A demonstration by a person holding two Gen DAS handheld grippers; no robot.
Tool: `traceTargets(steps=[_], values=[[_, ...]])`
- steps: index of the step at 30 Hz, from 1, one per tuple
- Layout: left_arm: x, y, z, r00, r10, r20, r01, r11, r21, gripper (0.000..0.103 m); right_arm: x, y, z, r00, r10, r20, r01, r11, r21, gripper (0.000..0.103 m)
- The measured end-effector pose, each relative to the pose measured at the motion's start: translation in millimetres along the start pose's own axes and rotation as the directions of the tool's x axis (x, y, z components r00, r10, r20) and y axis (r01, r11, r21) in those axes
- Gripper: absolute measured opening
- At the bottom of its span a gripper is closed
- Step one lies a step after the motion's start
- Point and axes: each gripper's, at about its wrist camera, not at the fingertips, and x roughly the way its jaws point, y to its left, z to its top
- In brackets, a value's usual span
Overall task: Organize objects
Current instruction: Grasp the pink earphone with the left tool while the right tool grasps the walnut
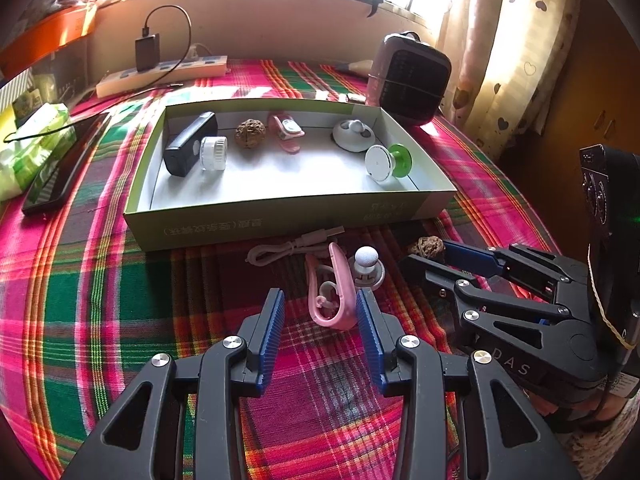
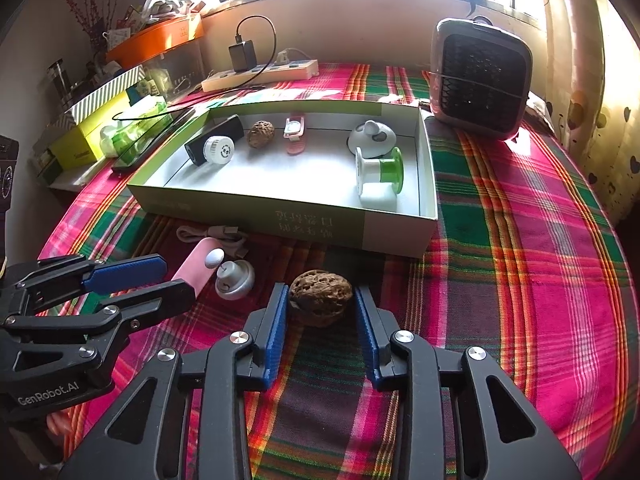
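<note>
My left gripper stands open over the plaid cloth, its blue pads either side of a pink clip; the clip lies close against the right pad. A white ball-topped knob and a white cable lie just beyond. My right gripper is shut on a brown walnut that rests on the cloth, both pads against its sides. Behind them sits the open green box, which holds a black device, a small jar, a second walnut, a pink clip, a white holder and a green-white spool.
A grey fan heater stands at the box's far right corner. A power strip with a charger lies along the back wall. A phone and a green tissue pack sit left of the box. Curtains hang at the right.
</note>
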Motion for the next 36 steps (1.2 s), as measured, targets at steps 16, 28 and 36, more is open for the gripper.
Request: traceTargets(steps=[16, 28, 36], values=[[11, -1, 6, 0.999, 0.052, -0.014, -0.052, 0.999, 0.006, 0.035, 0, -3, -1, 1.0, 0.011, 0.0, -0.011, 1.0, 0.01, 0.034], [12, -1, 7, 0.998, 0.07, -0.007, -0.07, 0.997, 0.009, 0.031, 0, -3, 0, 1.0, 0.012, 0.0, -0.012, 1.0, 0.009, 0.034], [12, 2, 7, 0.997, 0.072, -0.004, -0.072, 0.997, 0.002, 0.023, 0, -3, 0, 1.0, 0.012, -0.001, -0.012, 1.0, 0.008, 0.034]])
